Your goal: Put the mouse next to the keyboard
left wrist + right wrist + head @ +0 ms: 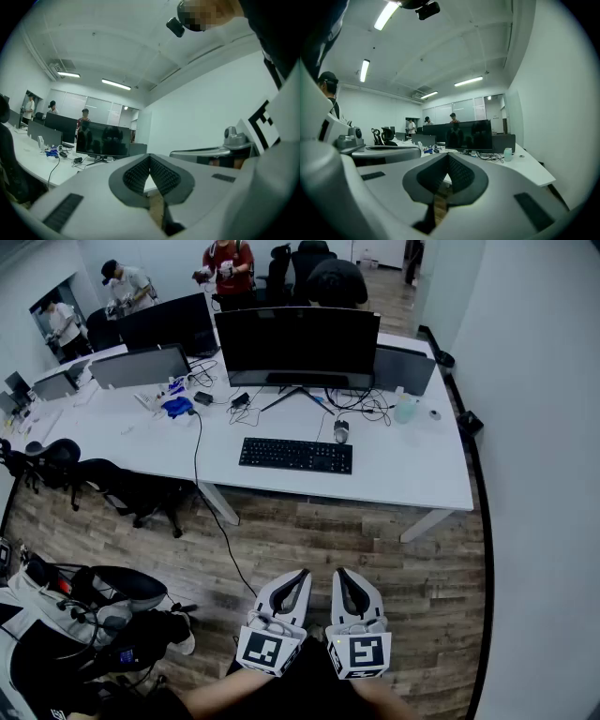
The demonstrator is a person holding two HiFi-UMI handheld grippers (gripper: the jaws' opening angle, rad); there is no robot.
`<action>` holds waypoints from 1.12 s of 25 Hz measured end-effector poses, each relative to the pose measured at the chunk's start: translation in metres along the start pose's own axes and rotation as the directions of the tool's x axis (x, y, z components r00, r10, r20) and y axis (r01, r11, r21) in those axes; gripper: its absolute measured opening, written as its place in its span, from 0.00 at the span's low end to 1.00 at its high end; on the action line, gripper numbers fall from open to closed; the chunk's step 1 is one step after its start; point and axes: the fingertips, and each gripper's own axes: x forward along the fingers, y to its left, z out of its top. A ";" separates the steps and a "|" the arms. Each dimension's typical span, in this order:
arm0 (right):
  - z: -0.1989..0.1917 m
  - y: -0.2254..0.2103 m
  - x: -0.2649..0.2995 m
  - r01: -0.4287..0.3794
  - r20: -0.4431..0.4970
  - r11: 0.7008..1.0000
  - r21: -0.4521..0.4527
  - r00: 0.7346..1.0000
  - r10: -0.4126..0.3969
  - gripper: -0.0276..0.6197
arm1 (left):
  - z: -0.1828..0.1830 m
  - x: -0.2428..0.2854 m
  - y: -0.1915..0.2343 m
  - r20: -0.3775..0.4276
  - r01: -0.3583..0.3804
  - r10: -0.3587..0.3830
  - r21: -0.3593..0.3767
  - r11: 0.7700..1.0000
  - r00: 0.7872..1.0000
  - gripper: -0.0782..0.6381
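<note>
L gripper (302,574) and R gripper (341,573) held side by side, close, not touching, both pointing fwd away from body. L gripper view: jaws together, ribbed pads (138,174) meet at tips. R gripper view: same, jaws closed tip to tip. Marker cube on back of each, L cube (270,649), R cube (364,652), facing up to head cam. Bare forearms (220,697) come in from bottom edge of head view, approx parallel.

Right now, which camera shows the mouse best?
The head view: it looks down on the mouse, lying just behind the keyboard. In both gripper views the desk is distant and edge-on, and the mouse can't be made out.
</note>
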 end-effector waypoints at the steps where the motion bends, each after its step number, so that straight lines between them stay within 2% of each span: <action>1: 0.002 0.000 0.000 -0.003 0.004 1.000 -0.007 1.000 0.003 0.07 | 0.001 0.001 0.001 -0.001 -0.006 0.006 -0.001 1.000 1.000 0.12; 4: 0.006 0.000 0.002 -0.010 0.018 1.000 -0.005 1.000 0.010 0.07 | 0.003 0.001 0.006 -0.003 -0.019 0.019 -0.002 1.000 1.000 0.12; 8: 0.004 -0.005 0.012 -0.003 0.023 0.999 0.043 1.000 0.002 0.07 | 0.000 0.006 0.018 0.003 -0.020 0.020 -0.016 1.000 1.000 0.12; 14: 0.007 -0.014 0.054 0.017 0.010 0.999 0.029 1.000 -0.017 0.07 | 0.001 0.035 0.056 0.013 -0.024 0.025 -0.028 0.999 1.000 0.12; 22: 0.014 -0.037 0.161 0.049 -0.038 0.999 0.020 0.998 -0.048 0.07 | -0.005 0.114 0.121 -0.008 0.027 -0.027 -0.082 0.996 1.000 0.12; 28: 0.026 -0.050 0.248 0.043 -0.062 0.999 -0.002 0.997 -0.043 0.07 | 0.014 0.181 0.173 0.030 0.068 -0.066 -0.082 0.994 0.997 0.12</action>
